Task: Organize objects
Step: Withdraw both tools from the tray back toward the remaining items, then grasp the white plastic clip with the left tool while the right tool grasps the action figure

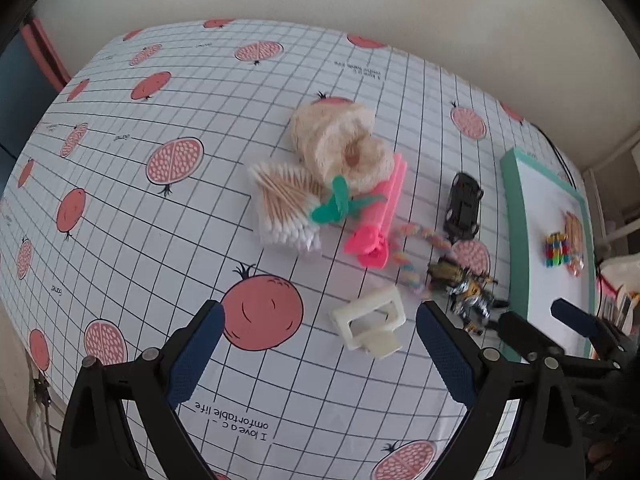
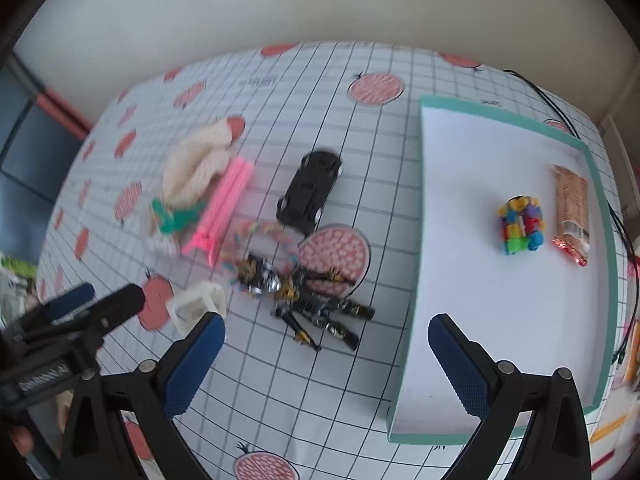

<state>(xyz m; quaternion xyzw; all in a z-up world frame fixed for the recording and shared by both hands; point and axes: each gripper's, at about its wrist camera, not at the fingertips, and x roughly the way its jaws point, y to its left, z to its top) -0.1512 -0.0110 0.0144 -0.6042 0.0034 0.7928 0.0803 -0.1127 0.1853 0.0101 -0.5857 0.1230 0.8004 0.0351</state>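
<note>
Objects: a loose cluster lies on the bench (image 1: pixel 168 92), which is covered by a white grid-pattern cloth with pomegranate prints.
Tray: a shallow white tray with a teal rim (image 2: pixel 420 208) sits on the right part of the bench, beside the cluster.
Tray contents: a block of multicoloured plastic pieces (image 2: pixel 520 226) and a sealed packet of brown biscuits (image 2: pixel 572 212) lie side by side near the far right wall.
Cluster, far side: a beige fluffy fabric item (image 1: pixel 340 144) rests against a pink ribbed plastic bundle (image 1: pixel 380 216).
Cluster, left: a clear pack of wooden-stemmed cotton swabs (image 1: pixel 284 208) touches a green felt shape (image 1: pixel 336 204).
Cluster, right: a black toy car (image 2: pixel 310 192) stands apart from the tray; a pastel braided rope (image 1: pixel 412 248) lies between it and the bundle.
Cluster, near side: a black-and-gold robot figure (image 2: pixel 312 300) lies flat; a white plastic rectangular frame piece (image 1: pixel 370 320) lies just beside the left tool's fingers.
Left tool (image 1: pixel 320 332): released, blue-padded fingers wide apart, grasping nothing, above the bench.
Right tool (image 2: pixel 326 340): released, fingers wide apart, empty, above the bench between the figure and the tray.
</note>
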